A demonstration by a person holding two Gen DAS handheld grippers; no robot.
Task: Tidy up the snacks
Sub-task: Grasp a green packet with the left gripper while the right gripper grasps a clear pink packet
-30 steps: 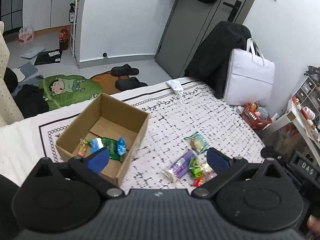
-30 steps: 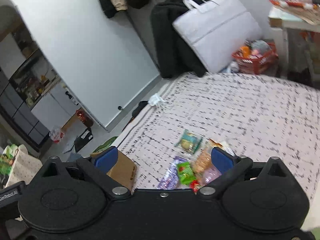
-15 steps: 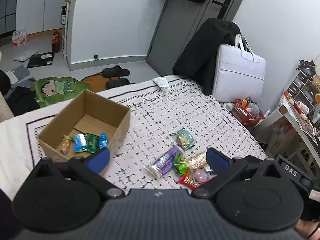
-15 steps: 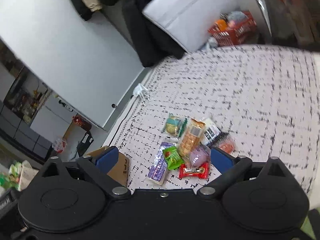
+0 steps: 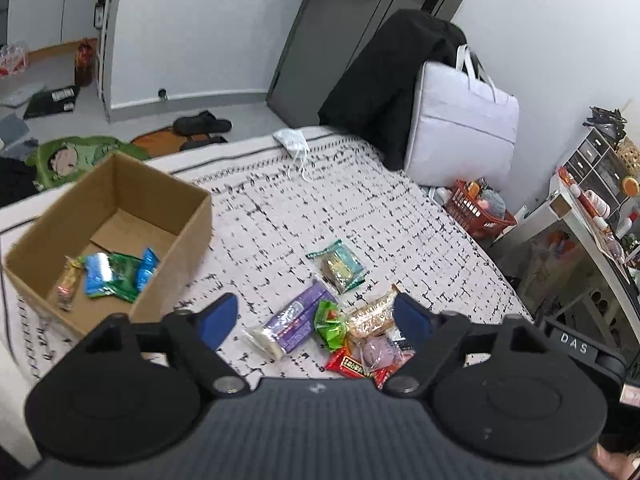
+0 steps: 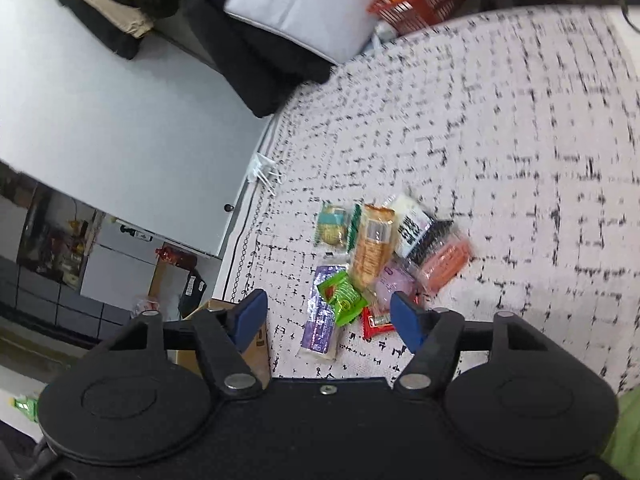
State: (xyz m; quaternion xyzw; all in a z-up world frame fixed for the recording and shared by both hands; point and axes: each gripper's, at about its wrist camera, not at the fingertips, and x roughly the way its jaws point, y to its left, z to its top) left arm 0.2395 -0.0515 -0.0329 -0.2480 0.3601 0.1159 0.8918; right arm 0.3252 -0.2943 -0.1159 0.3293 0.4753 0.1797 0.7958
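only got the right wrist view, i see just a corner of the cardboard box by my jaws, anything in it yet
Observer: Yes. The cardboard box holds a few wrapped snacks, among them a blue packet and a green packet.
Operator: top open?
Observer: Open at the top, with its floor in plain sight.
Operator: what's the other hand doing
Observer: The left gripper points down at the snack pile on the bedspread; its jaws are closing with nothing gripped between them.

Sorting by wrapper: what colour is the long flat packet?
Purple long flat packet, clearest in the left wrist view.
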